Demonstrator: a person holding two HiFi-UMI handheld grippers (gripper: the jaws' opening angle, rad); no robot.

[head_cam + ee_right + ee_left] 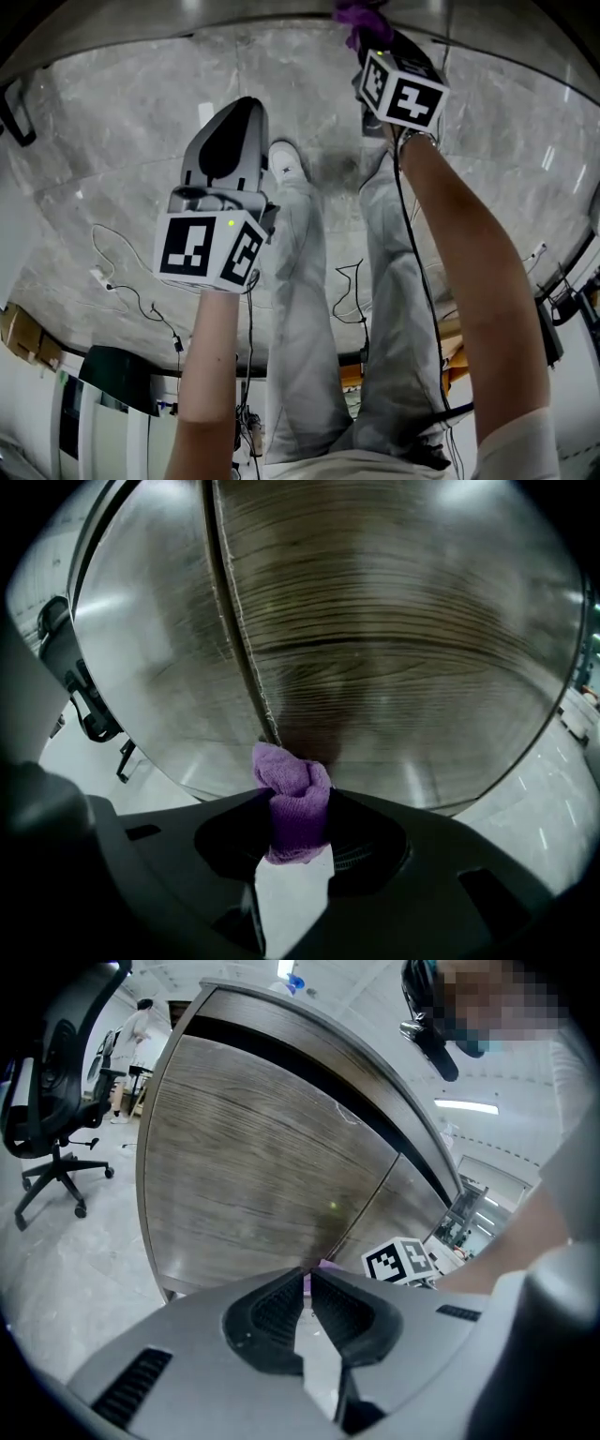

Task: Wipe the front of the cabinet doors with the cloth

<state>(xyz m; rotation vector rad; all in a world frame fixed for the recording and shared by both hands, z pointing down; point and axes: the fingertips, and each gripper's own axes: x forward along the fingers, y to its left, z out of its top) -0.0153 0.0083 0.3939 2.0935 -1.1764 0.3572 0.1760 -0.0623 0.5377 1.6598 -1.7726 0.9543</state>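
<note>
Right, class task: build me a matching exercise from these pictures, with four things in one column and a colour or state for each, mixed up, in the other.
Things:
1. cloth
2. left hand-held gripper
3. office chair
4. cabinet doors

Colour or state:
A. black, on wheels
B. wood grain, a seam between them
C. purple, clamped in the right hand-held gripper
D. jaws together, holding nothing

Pairs: 1-C, 2-D, 3-A, 4-B
</note>
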